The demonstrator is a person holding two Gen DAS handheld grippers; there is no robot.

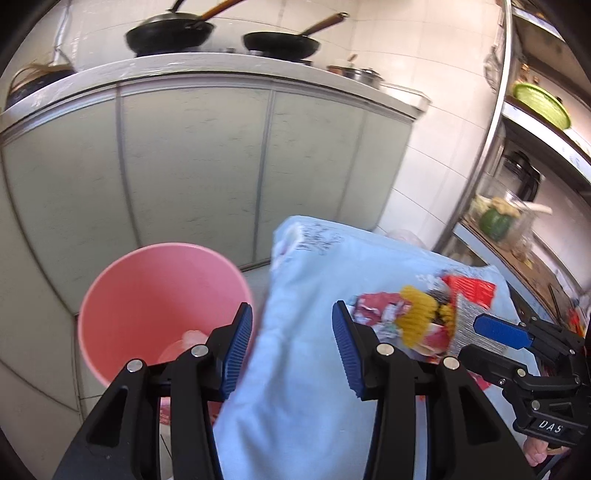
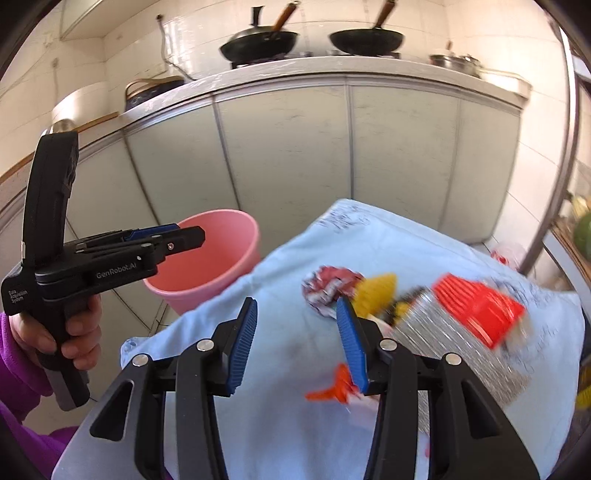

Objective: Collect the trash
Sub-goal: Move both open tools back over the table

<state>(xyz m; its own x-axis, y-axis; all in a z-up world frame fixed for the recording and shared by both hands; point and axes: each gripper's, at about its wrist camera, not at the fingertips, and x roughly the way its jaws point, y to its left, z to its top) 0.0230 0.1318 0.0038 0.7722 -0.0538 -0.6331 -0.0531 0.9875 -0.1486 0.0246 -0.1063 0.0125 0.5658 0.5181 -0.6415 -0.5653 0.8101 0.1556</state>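
Both the left claw [image 1: 292,345] and right claw [image 2: 297,341] are held wide open, empty. Next, a wrapper [image 2: 332,290] on the blue cloth [image 2: 295,424] should probably be grabbed for the pink bin [image 1: 162,295].

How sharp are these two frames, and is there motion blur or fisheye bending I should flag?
Left wrist view: left gripper sharp, woks and cabinet smeared by motion, countertop bowed by the fisheye. Right wrist view: right gripper crisp, red-and-silver wrapper heavily streaked, pink bin soft, cabinet doors curved.
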